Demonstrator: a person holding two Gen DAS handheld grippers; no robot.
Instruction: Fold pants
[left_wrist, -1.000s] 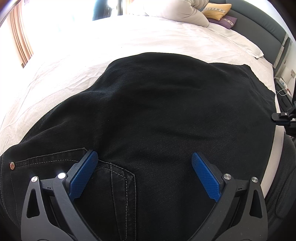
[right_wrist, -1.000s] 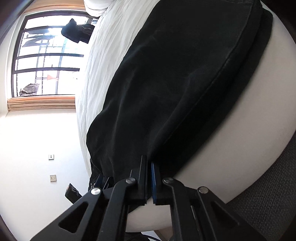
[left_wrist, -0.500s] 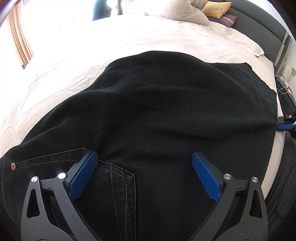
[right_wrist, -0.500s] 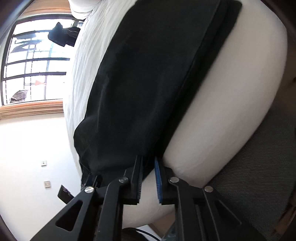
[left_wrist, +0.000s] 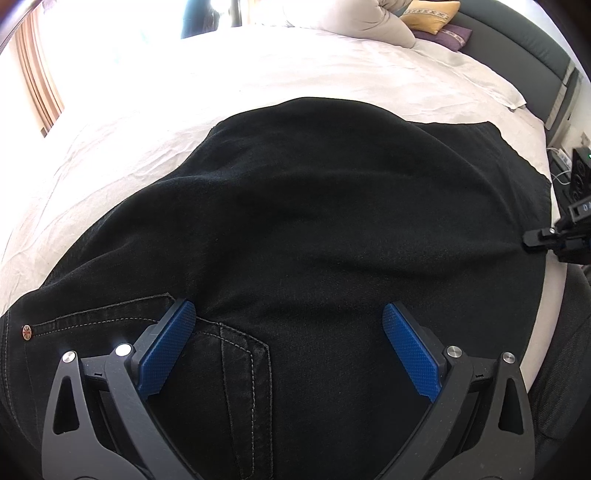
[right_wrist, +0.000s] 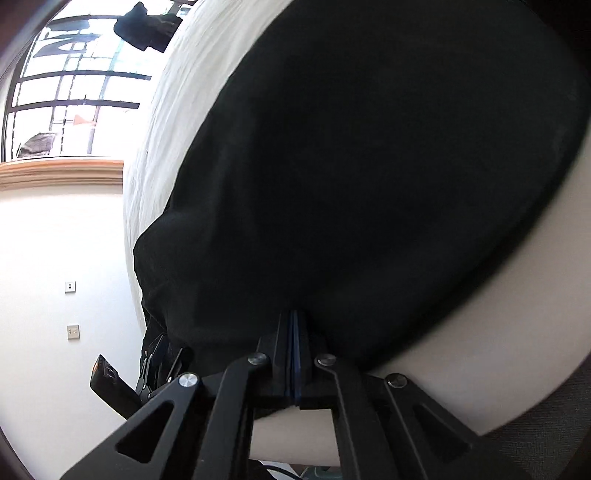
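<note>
Left wrist: left gripper (left_wrist: 288, 343) spread above pants (left_wrist: 314, 229) waist; right gripper (right_wrist: 294, 332) pinches hem, likely tensioning.

Black pants (left_wrist: 314, 229) spread flat across white bed sheet (left_wrist: 221, 85), waistband end nearest camera. Back pocket (left_wrist: 229, 354) with pale stitching and copper rivet (left_wrist: 27, 331) visible at lower left. Left gripper (left_wrist: 288, 343) jaws wide apart, blue pads (left_wrist: 166, 347) over pocket area; contact with fabric not determinable. Right gripper (left_wrist: 554, 240) at far right edge of pants, fabric drawn taut toward it. Grey duvet (left_wrist: 354, 18), yellow cushion (left_wrist: 428, 14), dark headboard (left_wrist: 524, 48) beyond
</note>
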